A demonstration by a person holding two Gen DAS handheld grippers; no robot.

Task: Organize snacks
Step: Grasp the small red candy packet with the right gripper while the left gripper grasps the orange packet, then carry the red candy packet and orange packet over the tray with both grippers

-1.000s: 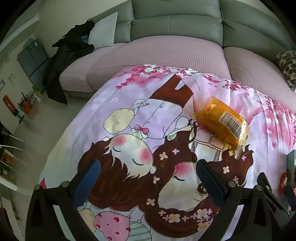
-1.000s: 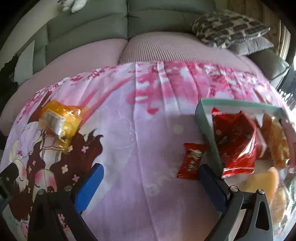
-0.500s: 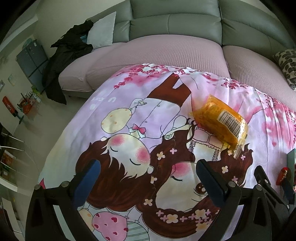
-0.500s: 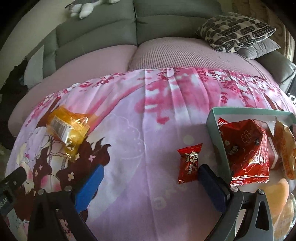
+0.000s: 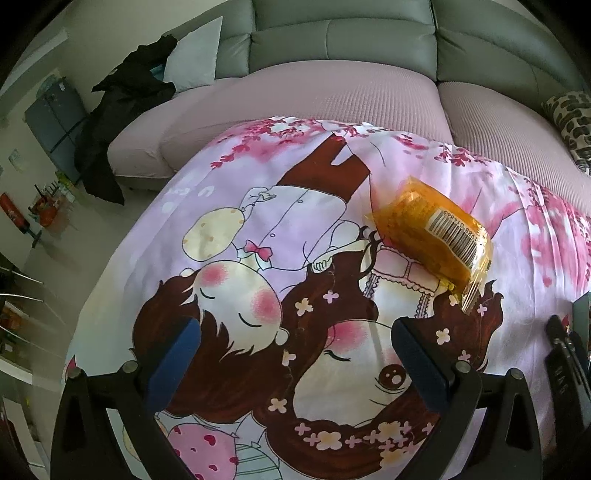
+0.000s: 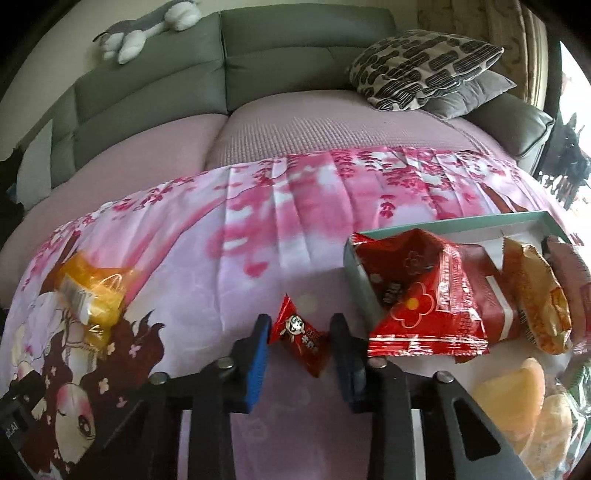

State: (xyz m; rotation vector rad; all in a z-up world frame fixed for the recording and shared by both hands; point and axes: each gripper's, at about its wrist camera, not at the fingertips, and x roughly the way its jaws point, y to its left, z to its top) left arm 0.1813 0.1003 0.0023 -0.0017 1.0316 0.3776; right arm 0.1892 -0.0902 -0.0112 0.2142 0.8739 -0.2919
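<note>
Sofa behind, on the cartoon tablecloth (image 6: 295, 229), my right hand-held gripper (image 6: 301, 332) is closing around the small red candy (image 6: 301, 332), its length running away from me, box (image 6: 356, 273) just right.

A grey sectional sofa (image 5: 343, 40) with mauve seat covers (image 5: 325, 99) fills the far side. A dark garment (image 5: 118, 107) drapes over its left end beside a pale cushion (image 5: 194, 55). At the right sit a patterned pillow (image 6: 421, 66) and a plain grey one (image 6: 469, 94); a plush toy (image 6: 147, 27) lies along the backrest (daylight glares at the right edge). The pale floor (image 5: 88, 236) runs left towards a grey cabinet (image 5: 55, 114).
</note>
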